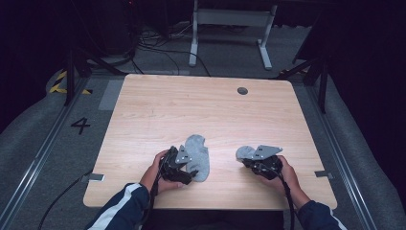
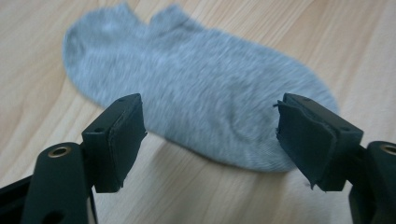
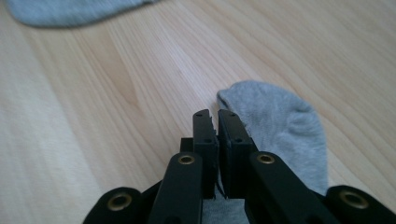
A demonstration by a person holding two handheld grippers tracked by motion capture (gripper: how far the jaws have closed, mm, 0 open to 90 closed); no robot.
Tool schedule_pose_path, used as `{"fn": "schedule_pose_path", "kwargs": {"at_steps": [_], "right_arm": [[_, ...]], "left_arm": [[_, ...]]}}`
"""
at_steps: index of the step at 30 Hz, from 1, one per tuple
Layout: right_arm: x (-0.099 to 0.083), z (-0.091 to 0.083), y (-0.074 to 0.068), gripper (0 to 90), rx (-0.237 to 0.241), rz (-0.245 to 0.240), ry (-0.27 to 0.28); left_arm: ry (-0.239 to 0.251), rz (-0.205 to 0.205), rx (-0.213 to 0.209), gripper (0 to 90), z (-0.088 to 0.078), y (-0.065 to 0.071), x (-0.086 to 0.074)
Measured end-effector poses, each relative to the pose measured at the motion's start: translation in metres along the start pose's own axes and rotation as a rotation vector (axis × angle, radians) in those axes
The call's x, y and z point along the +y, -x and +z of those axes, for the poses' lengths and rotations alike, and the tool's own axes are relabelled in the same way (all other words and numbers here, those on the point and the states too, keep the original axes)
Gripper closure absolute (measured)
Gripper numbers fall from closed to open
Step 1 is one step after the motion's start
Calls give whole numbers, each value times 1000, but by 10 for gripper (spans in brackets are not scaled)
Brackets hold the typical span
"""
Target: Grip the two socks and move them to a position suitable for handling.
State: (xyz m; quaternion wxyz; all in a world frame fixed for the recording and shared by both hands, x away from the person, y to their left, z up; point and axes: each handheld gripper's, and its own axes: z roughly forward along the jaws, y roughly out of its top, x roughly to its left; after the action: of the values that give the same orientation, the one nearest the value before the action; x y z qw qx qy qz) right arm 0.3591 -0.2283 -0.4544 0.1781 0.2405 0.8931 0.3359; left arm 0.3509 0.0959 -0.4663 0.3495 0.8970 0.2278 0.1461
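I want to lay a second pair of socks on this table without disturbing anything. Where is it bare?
The far half, up to the grommet, is bare, as is the strip between the left sock and right sock. The near edge is crowded by both hand-held grippers.

floor (image 1: 43, 143): grey carpet | table (image 1: 201, 103): light wood | surroundings: dark

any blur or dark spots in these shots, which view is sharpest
High view: table lit, surroundings nearly black. Left gripper view: grey sock soft and blurred, jaws crisper. Right gripper view: sharpest on the jaws; second sock fairly clear, far wood grain softens.
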Motion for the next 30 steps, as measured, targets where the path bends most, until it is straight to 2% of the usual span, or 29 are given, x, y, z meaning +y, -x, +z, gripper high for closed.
{"fn": "schedule_pose_path", "kwargs": {"at_steps": [3, 7, 9, 10, 11, 13, 15, 18, 19, 22, 24, 28, 30], "right_arm": [[6, -11, -5, 871, 24, -2, 33], [12, -27, -12, 871, 60, -12, 86], [16, -35, -16, 872, 83, -28, 115], [17, -37, -18, 872, 95, -23, 127], [17, -37, -18, 872, 95, -23, 127], [22, -43, -24, 872, 129, -28, 155], [24, -46, -28, 872, 154, -40, 170], [27, -49, -33, 872, 174, -48, 181], [27, -50, -34, 872, 187, -52, 189], [29, -54, -38, 872, 224, -49, 212], [28, -55, -37, 872, 233, -42, 220], [27, -54, -33, 872, 243, -23, 230], [27, -54, -32, 872, 239, -18, 228]], "left_arm": [[6, 59, -14, 234, 0, 9, 9], [35, 91, -36, 235, 2, 18, 23], [51, 105, -66, 239, 8, 25, 32], [46, 130, -76, 240, 12, 30, 37], [46, 130, -76, 240, 12, 30, 37], [34, 182, -106, 240, 26, 43, 48], [24, 215, -115, 243, 33, 50, 54], [20, 231, -119, 277, 39, 55, 58], [32, 233, -119, 277, 41, 56, 60], [56, 215, -143, 383, 44, 53, 63], [68, 215, -159, 444, 43, 51, 63], [79, 231, -180, 628, 39, 46, 62], [83, 223, -189, 714, 39, 46, 62]]}}
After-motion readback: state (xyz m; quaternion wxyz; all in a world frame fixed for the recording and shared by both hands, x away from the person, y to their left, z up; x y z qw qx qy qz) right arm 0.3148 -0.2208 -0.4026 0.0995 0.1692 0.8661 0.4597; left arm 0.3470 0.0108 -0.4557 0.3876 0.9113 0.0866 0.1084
